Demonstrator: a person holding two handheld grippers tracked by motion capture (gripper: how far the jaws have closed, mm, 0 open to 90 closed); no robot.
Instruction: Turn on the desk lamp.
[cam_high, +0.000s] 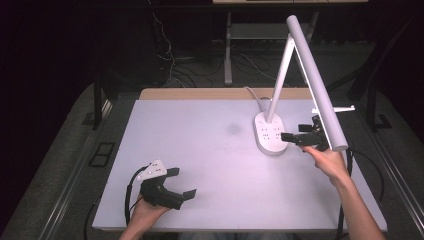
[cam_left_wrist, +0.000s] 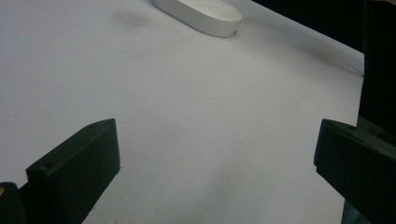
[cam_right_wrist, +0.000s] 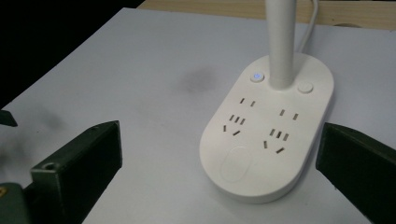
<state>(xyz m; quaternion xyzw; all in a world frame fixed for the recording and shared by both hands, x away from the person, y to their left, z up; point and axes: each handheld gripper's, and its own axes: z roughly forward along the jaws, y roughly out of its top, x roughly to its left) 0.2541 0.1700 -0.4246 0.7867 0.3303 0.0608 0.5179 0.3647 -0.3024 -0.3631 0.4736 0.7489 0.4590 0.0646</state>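
Right gripper (cam_high: 294, 138), jaws spread wide, poised just above the desk lamp base (cam_right_wrist: 266, 135) at the table's (cam_high: 200, 150) right. Left gripper (cam_high: 182, 184) likewise open, idle, well apart. Risk: a sideways nudge tipping the top-heavy lamp.

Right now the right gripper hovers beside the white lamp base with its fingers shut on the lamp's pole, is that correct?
Not quite. The right gripper does hover beside the lamp base, but its fingers are wide open and hold nothing. The right gripper view shows them spread apart, well short of the pole.
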